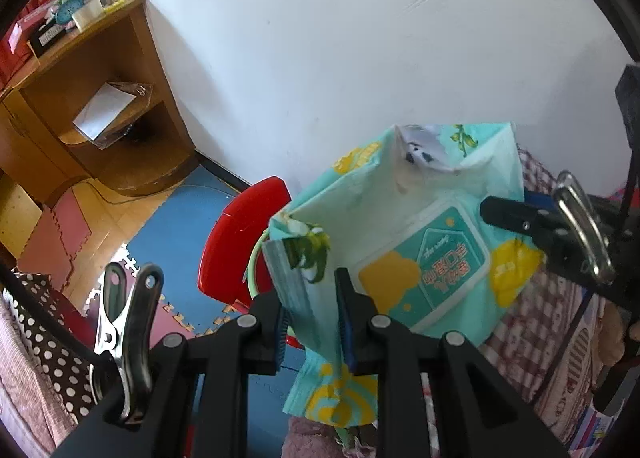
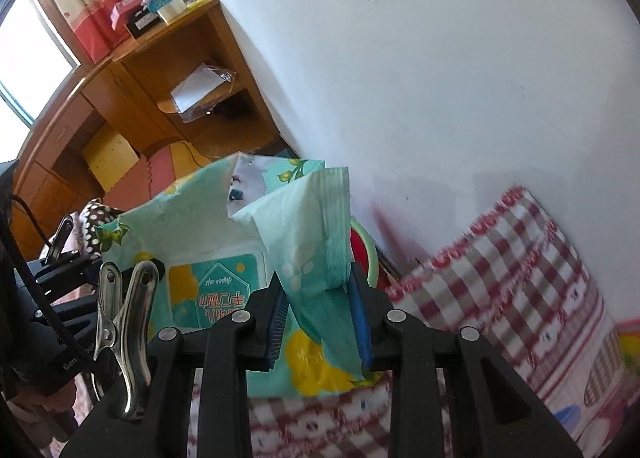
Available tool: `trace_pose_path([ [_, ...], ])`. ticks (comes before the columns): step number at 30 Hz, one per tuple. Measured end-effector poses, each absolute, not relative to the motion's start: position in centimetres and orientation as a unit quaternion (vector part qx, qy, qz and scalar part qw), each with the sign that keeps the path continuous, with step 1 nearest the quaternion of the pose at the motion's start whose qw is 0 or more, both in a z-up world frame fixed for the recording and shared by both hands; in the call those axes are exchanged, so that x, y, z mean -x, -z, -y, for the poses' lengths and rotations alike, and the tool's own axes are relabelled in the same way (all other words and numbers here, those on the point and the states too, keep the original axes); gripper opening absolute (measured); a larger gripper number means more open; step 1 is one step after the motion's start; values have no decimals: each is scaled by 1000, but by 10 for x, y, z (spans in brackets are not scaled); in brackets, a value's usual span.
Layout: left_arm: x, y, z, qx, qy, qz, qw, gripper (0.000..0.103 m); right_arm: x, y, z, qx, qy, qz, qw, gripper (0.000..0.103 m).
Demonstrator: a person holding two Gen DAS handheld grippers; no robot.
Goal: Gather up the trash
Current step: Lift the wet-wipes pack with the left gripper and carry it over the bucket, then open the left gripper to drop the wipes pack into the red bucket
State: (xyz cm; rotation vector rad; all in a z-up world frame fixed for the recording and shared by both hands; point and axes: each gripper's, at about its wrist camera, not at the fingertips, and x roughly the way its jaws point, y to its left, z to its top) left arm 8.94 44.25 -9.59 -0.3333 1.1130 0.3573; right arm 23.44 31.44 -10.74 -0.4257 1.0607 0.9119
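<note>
Left wrist view. My left gripper [image 1: 312,322] has its jaws clamped on one crinkled edge of the wet-wipe pack [image 1: 404,234]; the teal film is pinched between the blue pads [image 1: 347,322]. The pack hangs in the air in front of the white wall [image 1: 340,38], its plastic lid label facing the camera and upside down, its top torn open. Behind and below the pack I see a red bin lid [image 1: 236,234] with a pale green rim beside it. At the right, the right gripper [image 1: 516,214] comes in and meets the pack's far edge. A wooden shelf unit [image 1: 100,98] stands in the corner at upper left, above foam floor mats [image 1: 180,218]. A checked cloth [image 1: 552,318] lies lower right.

Right wrist view. My right gripper [image 2: 320,314] has its jaws closed on a folded flap of the same wet-wipe pack [image 2: 224,242], film pressed between the blue pads [image 2: 362,322]. The pack is held up between both grippers; the left gripper [image 2: 132,268] shows at the left edge, against the pack's other side. The checked cloth [image 2: 500,282] spreads below and to the right. The red lid [image 2: 360,250] is just visible behind the pack. The shelf unit [image 2: 180,70] and a curtained window [image 2: 36,54] sit upper left.
</note>
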Motion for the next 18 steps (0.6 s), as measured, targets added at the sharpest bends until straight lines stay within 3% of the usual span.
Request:
trace_pose_path([
  [18,-123,181,-492,185,-145,-564,792,25,-260,164,-379,252,-358,-525,730,30],
])
